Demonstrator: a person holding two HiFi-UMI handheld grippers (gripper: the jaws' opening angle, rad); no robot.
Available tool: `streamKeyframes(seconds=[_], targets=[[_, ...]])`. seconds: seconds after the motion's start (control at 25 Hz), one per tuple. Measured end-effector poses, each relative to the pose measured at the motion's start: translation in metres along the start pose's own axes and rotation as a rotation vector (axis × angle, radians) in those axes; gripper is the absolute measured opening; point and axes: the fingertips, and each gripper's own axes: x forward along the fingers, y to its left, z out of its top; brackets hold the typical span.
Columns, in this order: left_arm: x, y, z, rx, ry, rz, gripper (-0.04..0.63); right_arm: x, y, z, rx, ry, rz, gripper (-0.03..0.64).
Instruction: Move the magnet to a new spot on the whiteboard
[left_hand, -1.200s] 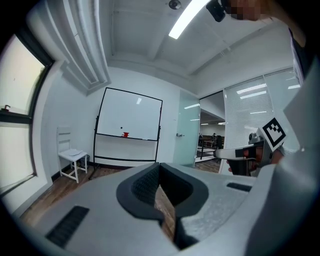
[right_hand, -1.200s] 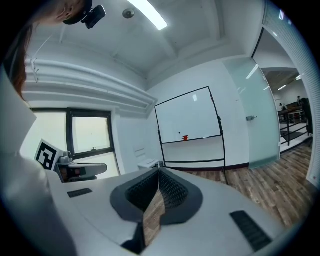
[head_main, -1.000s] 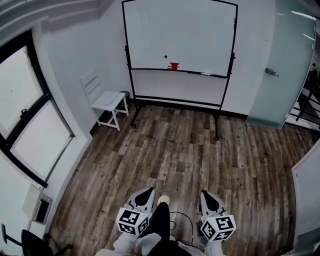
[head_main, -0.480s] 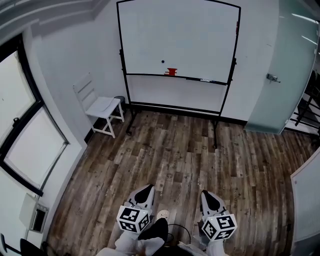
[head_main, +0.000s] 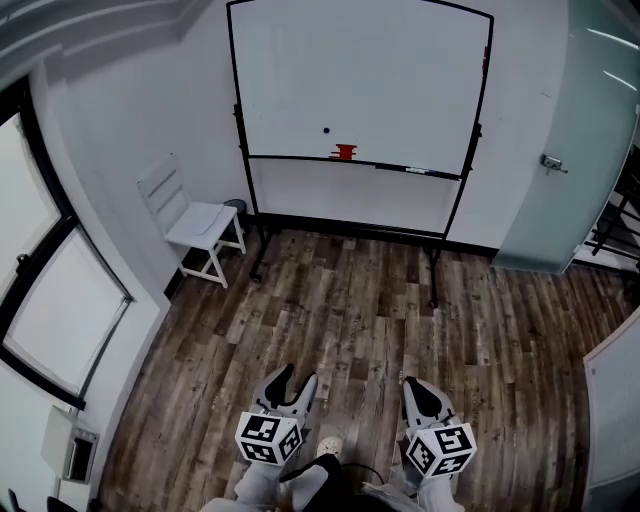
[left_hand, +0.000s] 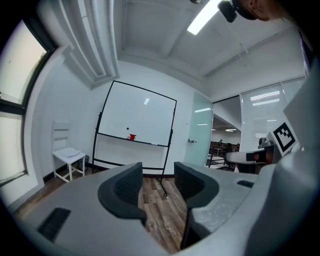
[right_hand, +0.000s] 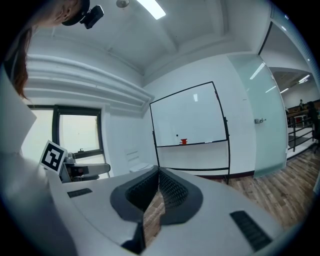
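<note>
Grey right gripper (head_main: 412, 388) level, toward whiteboard (head_main: 360, 80)

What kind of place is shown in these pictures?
Probably an office meeting room: a free-standing whiteboard, a frosted glass door to its right, and a white chair on a wood-pattern floor.

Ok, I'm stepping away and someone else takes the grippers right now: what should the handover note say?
Left gripper: jaws have just been opening, now apart, nothing between them.
Right gripper: shut, empty.
Magnet: small dark dot low on the whiteboard, up-left of a red thing on its ledge.
Done: nothing; magnet untouched, both grippers far from the board.
Left: walk up, grip the magnet, set it elsewhere on the board.
</note>
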Motion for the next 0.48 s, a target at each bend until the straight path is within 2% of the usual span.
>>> streamKeyframes(seconds=[0.48], targets=[[0.06,0.056,0.012,-0.019,0.005,0.008,0.195,0.072,-0.025,0.013,-0.007,0.015,-0.045,0.029]])
